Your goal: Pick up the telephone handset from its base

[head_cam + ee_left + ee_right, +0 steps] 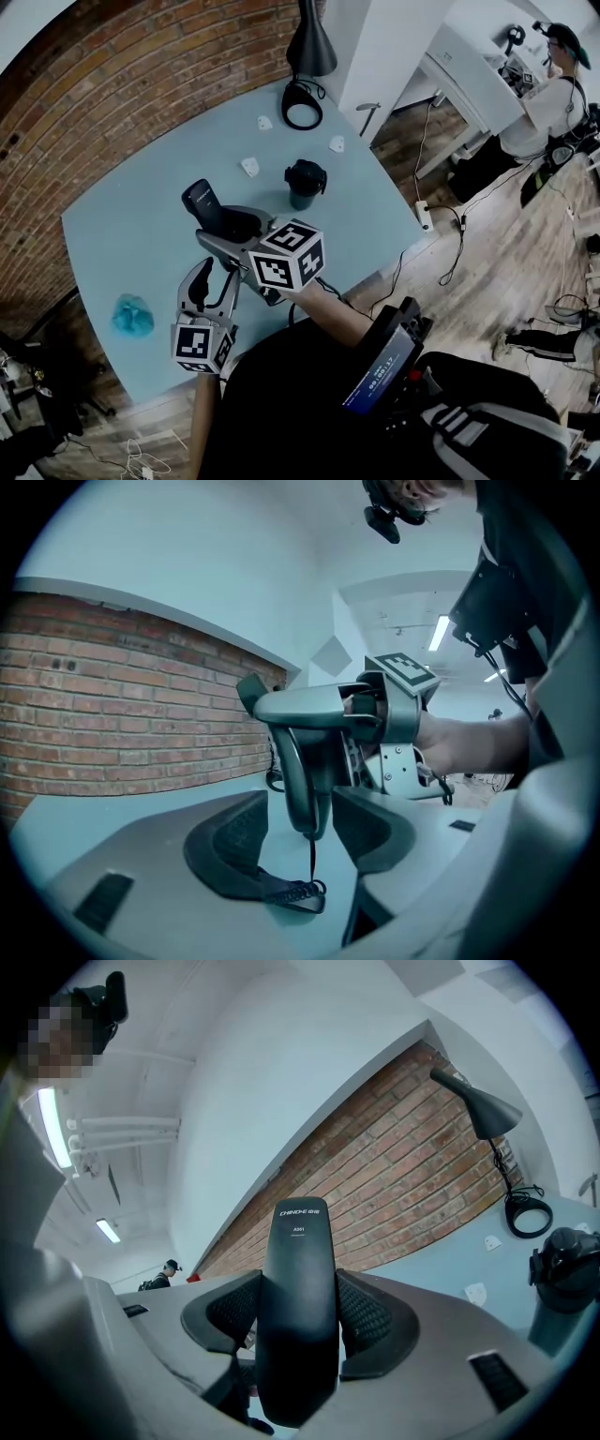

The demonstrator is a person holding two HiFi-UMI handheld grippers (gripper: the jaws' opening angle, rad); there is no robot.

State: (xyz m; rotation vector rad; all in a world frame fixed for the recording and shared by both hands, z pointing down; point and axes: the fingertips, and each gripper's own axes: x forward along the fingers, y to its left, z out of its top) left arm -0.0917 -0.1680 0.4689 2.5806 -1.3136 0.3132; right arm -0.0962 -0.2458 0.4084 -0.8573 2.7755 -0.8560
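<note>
All three views carry a cool teal cast and heavy fisheye bending, with black vignetted corners around each round picture. In the head view the light is soft and even. The table (122, 244) reads bright with only faint, short shadows, while the area at 6 o'clock sinks almost to black and loses detail. In the left gripper view a tube light (438, 633) glows at 2 o'clock, and the courses of the brick wall (122, 714) bow towards 9 o'clock. In the right gripper view a strip light (52, 1129) blows out at 9 o'clock. The handset (298, 1316), close to the lens, is a dark mass with a dull sheen.
</note>
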